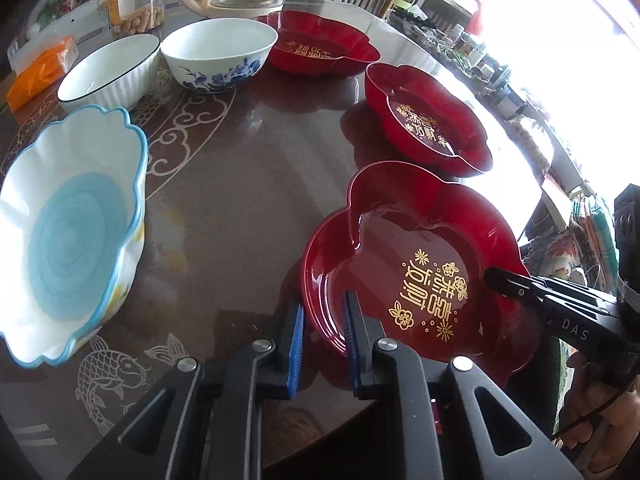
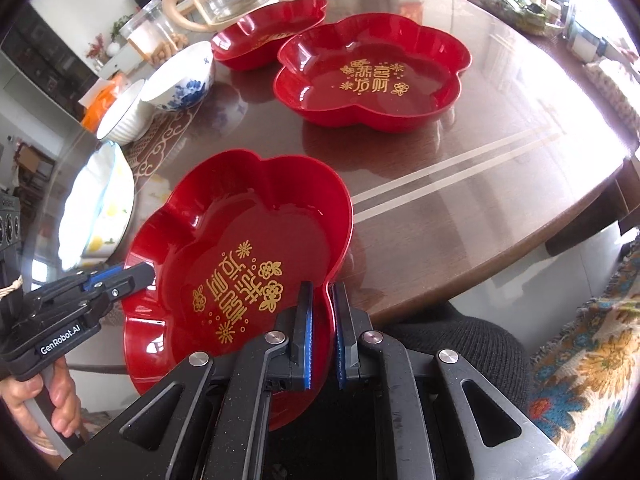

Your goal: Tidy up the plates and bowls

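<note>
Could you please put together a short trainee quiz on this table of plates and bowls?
1. True or false: both grippers are shut on the rim of the same red plate.
2. How many red plates are on or over the table in all?
A) two B) three C) four
3. Fill in: the bowl nearest the left gripper has a wavy rim and a ____ centre.

Key
1. True. The left gripper pinches one side and the right gripper the opposite side.
2. B. One held, plus the middle plate and the far plate.
3. Blue.
</note>
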`<state>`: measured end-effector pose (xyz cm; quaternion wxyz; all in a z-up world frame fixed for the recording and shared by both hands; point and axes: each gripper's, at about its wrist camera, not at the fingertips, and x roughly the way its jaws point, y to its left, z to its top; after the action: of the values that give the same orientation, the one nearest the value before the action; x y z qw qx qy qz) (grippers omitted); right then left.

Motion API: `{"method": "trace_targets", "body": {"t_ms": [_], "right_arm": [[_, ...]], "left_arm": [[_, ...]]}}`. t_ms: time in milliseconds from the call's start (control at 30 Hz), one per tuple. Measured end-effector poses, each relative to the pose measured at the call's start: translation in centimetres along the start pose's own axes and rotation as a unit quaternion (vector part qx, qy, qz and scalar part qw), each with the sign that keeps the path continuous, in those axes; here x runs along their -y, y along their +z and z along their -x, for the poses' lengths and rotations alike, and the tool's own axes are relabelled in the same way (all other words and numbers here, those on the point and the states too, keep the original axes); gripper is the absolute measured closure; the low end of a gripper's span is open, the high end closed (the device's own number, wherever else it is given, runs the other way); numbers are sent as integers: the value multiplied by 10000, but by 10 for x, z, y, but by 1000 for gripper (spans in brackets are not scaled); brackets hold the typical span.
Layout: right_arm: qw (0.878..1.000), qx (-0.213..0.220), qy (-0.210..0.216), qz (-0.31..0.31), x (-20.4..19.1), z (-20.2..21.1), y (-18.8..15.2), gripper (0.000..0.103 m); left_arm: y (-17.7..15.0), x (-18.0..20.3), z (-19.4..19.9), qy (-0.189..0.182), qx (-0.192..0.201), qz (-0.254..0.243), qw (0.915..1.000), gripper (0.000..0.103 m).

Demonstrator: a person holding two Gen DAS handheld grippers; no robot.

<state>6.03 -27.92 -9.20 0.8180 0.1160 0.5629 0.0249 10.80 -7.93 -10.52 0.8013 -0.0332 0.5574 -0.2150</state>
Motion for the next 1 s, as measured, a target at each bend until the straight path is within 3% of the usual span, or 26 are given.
{"method": "trace_targets", "body": {"t_ms": [233, 367, 567, 867, 933, 1000], "right_arm": [[9984, 299, -195, -440, 42, -9, 33, 91], [9973, 474, -327, -445, 52, -14, 62, 91], [9982, 570, -143, 99, 27, -7, 67, 91], [9984, 418, 41, 378, 14, -33, 68, 87], [9986, 442, 5, 303, 17, -30, 66, 77], [9979, 604, -41, 241, 20, -22, 63, 43]], "left_arm": [[46, 31, -35, 127, 296, 0, 9995, 85], [66, 30, -44, 180, 401, 175, 9989, 85], [43, 4, -9, 99, 532, 360, 9979, 85], [17, -7, -17, 69, 447, 614, 9971, 84], [15, -9, -14, 67, 446, 644, 9969, 83], [13, -14, -7, 44, 484, 657, 9967, 83]]}}
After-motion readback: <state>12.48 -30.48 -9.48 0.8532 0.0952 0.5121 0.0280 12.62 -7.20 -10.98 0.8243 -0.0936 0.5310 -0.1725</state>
